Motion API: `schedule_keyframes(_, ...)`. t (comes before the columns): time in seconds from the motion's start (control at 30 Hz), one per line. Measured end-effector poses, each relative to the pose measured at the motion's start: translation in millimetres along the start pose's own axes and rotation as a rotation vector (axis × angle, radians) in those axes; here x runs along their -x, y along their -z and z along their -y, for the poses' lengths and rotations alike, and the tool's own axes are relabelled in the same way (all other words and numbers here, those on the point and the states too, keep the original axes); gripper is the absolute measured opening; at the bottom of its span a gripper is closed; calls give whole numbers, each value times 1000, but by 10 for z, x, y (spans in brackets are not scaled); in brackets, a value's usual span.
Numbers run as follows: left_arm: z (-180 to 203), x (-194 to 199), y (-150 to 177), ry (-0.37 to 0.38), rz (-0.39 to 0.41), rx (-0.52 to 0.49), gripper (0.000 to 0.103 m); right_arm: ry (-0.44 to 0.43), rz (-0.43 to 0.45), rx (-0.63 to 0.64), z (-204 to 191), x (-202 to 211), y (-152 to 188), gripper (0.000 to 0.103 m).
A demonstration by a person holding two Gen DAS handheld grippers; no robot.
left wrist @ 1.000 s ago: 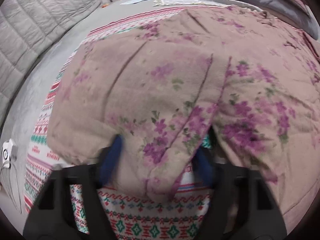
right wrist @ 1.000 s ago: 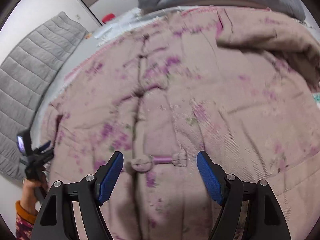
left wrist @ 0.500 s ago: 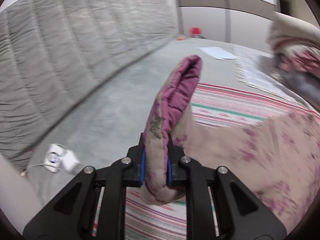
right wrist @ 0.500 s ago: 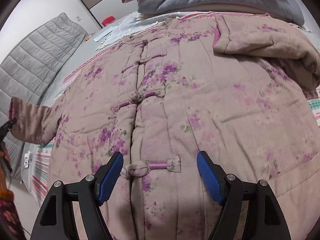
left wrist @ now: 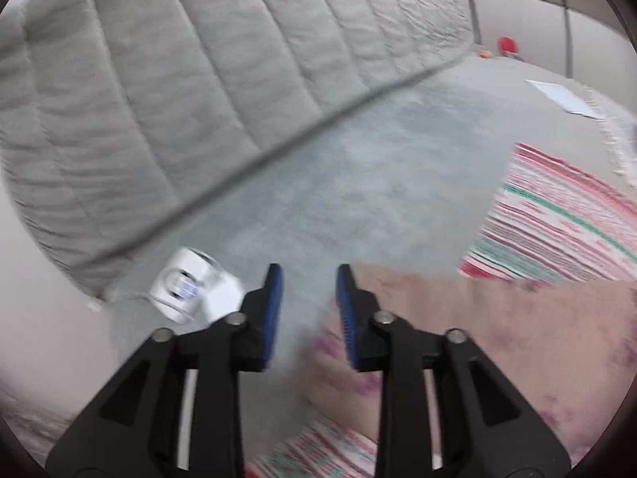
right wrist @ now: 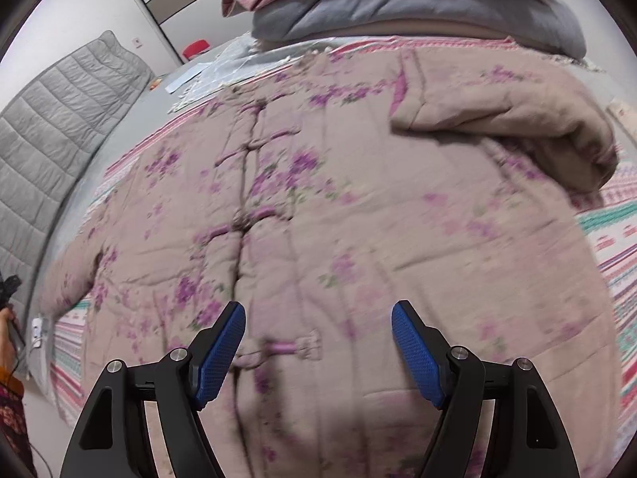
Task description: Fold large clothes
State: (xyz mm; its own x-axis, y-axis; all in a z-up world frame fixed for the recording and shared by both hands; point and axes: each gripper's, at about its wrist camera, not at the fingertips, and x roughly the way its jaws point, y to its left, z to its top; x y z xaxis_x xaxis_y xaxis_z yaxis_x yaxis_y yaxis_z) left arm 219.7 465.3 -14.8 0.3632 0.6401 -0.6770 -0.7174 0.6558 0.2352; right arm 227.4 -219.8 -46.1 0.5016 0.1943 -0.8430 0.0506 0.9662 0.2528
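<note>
Sleeve [left wrist: 497, 330] released; left tool [left wrist: 306, 298] now parted, empty.

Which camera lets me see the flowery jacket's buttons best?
The right wrist view: the whole front of the flowery jacket shows, with its knot buttons down the middle. The left wrist view catches only a blurred sleeve and no buttons.

One jacket [right wrist: 358, 219], two tools [left wrist: 306, 279] [right wrist: 318, 318]
</note>
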Motion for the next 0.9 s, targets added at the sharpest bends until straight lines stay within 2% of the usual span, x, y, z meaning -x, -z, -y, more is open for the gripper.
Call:
schedule_keyframes(0.07,71,61,102,60,-24,0,67,27,11,10,29,56,-79,77)
schedule_keyframes(0.13,163,177,168,113,-27,-4,74,54,25,18,58,100,-193,77)
schedule_keyframes(0.33,700,721,473,330,-54,-44,84,161,41,43,130,4,-666,77)
schedule_keyframes(0.43,955,1073,687,457,-56,-32,96,226,51,44,208,-162,-925,77)
schedule_keyframes(0.47,1084,1212,787,519,-69,-35,96,243,49,42,237,-231,-990,77)
schedule_keyframes(0.6,1523,1578,1107,675,-110,-55,96,330,34,52,361,-576,-1220,76)
schedule_keyframes(0.67,1754,1713,1295,725,-124,-76,97,386,62,70,456,-704,-1289,54)
schedule_keyframes(0.73,1962,1787,1442,765,-144,-120,97,364,41,71,569,-778,-1318,14)
schedule_keyframes(0.77,2074,1828,1527,781,-152,-146,97,370,37,66,619,-767,-1320,5)
schedule_keyframes(0.8,2197,1876,1613,801,-158,-178,97,402,45,69,684,-712,-1331,5)
schedule_keyframes(0.83,2278,1912,1672,818,-160,-205,97,392,68,75,759,-596,-1351,5)
schedule_keyframes(0.9,2445,2036,1819,845,-140,-251,97,470,116,101,870,-349,-1396,2)
